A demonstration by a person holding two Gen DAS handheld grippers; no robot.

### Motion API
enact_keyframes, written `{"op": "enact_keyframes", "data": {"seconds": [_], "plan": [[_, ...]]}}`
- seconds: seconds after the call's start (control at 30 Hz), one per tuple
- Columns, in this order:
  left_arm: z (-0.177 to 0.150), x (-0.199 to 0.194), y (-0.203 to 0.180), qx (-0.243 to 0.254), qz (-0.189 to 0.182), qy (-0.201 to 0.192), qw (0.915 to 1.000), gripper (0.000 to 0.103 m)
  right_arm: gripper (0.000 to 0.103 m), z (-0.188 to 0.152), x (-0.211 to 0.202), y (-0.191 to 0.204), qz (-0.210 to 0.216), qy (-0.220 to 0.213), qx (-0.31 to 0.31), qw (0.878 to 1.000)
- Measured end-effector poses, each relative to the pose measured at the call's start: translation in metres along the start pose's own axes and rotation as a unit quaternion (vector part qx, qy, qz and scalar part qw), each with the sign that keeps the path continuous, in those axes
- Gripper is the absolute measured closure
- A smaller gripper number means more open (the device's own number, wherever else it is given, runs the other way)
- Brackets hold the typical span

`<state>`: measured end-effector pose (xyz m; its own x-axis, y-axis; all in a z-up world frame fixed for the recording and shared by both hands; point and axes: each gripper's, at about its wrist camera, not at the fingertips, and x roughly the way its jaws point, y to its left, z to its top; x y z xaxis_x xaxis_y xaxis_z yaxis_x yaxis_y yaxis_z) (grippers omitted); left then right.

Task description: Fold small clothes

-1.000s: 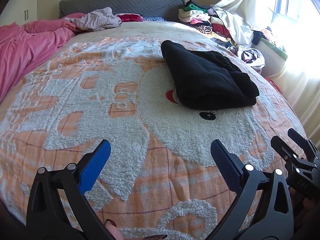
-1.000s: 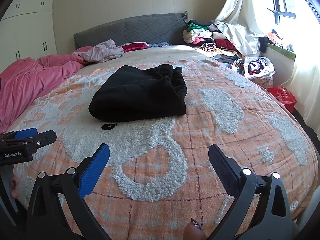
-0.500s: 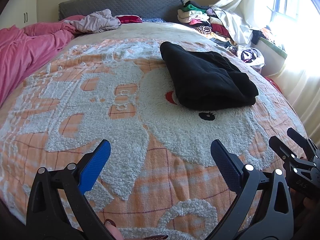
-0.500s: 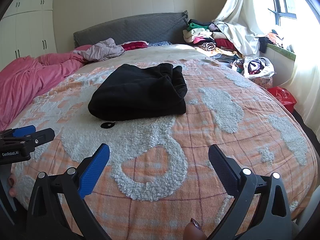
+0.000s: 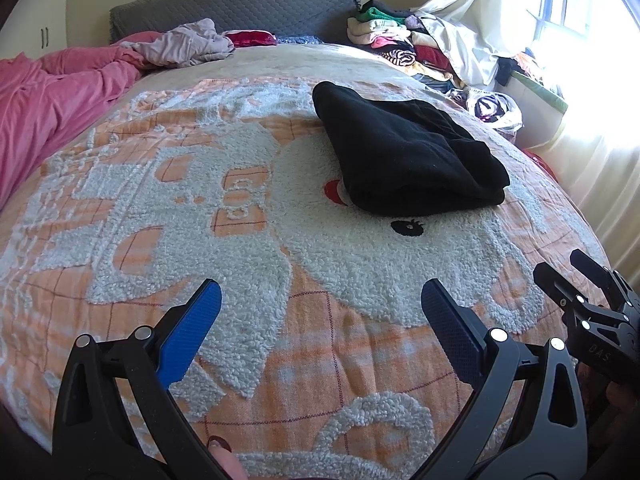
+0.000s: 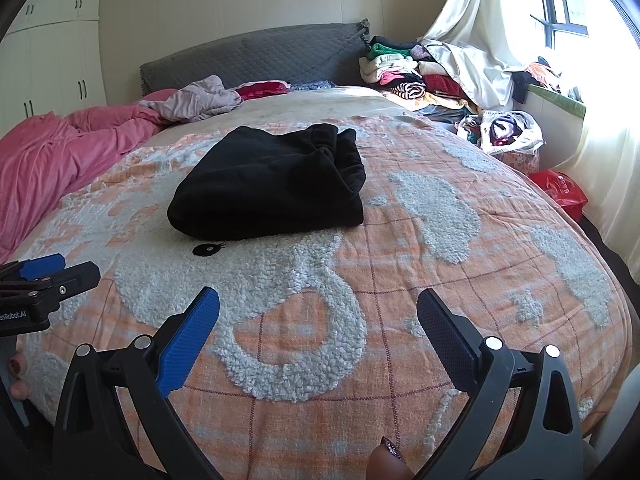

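The left gripper [image 5: 321, 300] hangs low over the near edge of the bed, its two blue-padded fingers [image 5: 192, 332] spread wide with nothing between them but blanket. The right gripper [image 6: 318, 308] sits the same way just beside it, jaws wide apart and empty; in the left wrist view its black tips poke in at the right edge, and in the right wrist view the left one's blue tip shows at the left edge. A painted fingernail [image 6: 390, 446] peeks up below the right gripper's fingers.

Under both pairs of fingers lies the orange checked blanket [image 6: 400, 264] with its fluffy white cartoon pattern. Ahead of the fingers, well apart from them, the folded black garment [image 6: 272, 184] rests flat on the blanket in a thick, roughly square bundle, its rolled fold facing the grippers. It lies ahead and to the right of the left fingers, ahead and slightly left of the right fingers.

Farther out, a pink duvet [image 5: 48, 108] is bunched off to the left, a crumpled mauve garment [image 6: 200, 98] lies near the grey quilted headboard [image 6: 256, 54], and a stack of folded clothes [image 6: 400, 72] rises beyond the right side by the cream curtain [image 6: 468, 40].
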<state>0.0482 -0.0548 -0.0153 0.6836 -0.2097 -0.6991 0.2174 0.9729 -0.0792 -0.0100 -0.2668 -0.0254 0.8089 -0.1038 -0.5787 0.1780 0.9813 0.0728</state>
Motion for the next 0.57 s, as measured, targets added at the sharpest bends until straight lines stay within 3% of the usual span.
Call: {"op": "enact_keyframes", "data": {"seconds": [0.1,0.2,0.33,0.4,0.5,0.57], "plan": [[-0.001,-0.001,0.007,-0.001,-0.015,0.002,0.9999,0.009,0.004,0.006,-0.018,-0.014,-0.034,-0.018,0.019,0.999],[-0.001,-0.003,0.027,-0.013,-0.022,0.004,0.9997,0.009,0.005,0.01,-0.055,-0.053,-0.094,-0.047,0.065,0.992],[0.012,-0.001,0.095,-0.047,0.042,0.01,0.998,0.009,0.005,-0.003,-0.1,-0.147,-0.161,-0.049,0.177,0.97],[0.021,0.0,0.144,-0.073,0.086,0.017,0.9935,0.009,0.005,-0.024,-0.118,-0.21,-0.242,-0.039,0.233,0.941],[0.035,0.0,0.227,-0.113,0.171,0.017,0.9786,0.009,0.004,-0.076,-0.133,-0.308,-0.375,0.027,0.308,0.874],[0.044,-0.001,0.284,-0.14,0.23,0.019,0.9627,0.009,0.004,-0.116,-0.143,-0.366,-0.437,0.082,0.363,0.819]]}}
